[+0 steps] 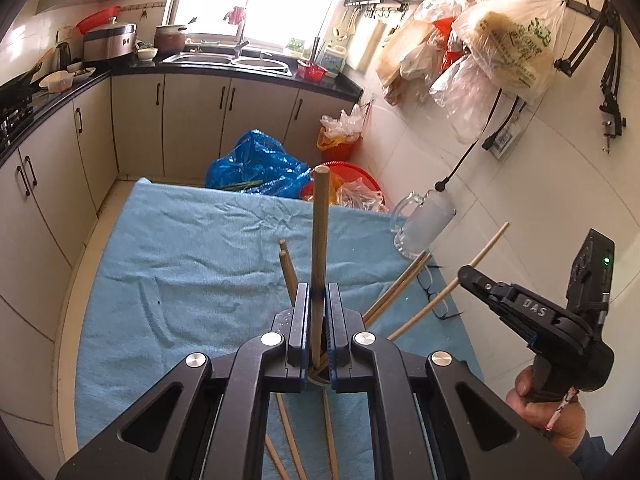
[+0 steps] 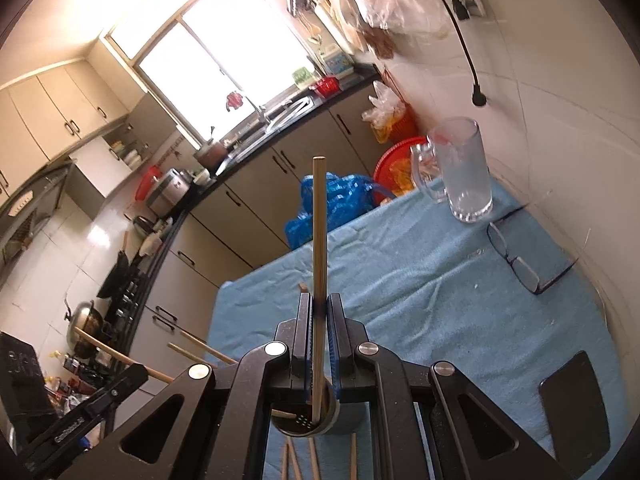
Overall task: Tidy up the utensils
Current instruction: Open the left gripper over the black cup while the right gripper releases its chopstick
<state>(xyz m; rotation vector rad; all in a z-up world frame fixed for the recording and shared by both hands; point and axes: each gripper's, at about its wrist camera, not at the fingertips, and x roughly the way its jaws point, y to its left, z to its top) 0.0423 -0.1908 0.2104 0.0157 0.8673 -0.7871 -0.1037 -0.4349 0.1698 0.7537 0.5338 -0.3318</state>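
Observation:
My left gripper (image 1: 318,292) is shut on a wooden chopstick (image 1: 320,220) that stands upright over the blue towel (image 1: 192,264). More chopsticks (image 1: 400,288) lean out from behind its fingers. My right gripper (image 2: 320,304) is shut on a thinner chopstick (image 2: 319,220), whose lower end dips into a dark round holder (image 2: 340,424). In the left wrist view the right gripper (image 1: 466,274) reaches in from the right, its chopstick (image 1: 452,286) slanting up. In the right wrist view the left gripper (image 2: 134,372) shows at the lower left.
A glass mug (image 2: 464,168) stands at the towel's far right by the wall, with eyeglasses (image 2: 516,258) in front of it and a dark phone (image 2: 572,396) nearer. Loose chopsticks (image 1: 288,432) lie on the towel under the grippers. Blue and red bags sit beyond the table.

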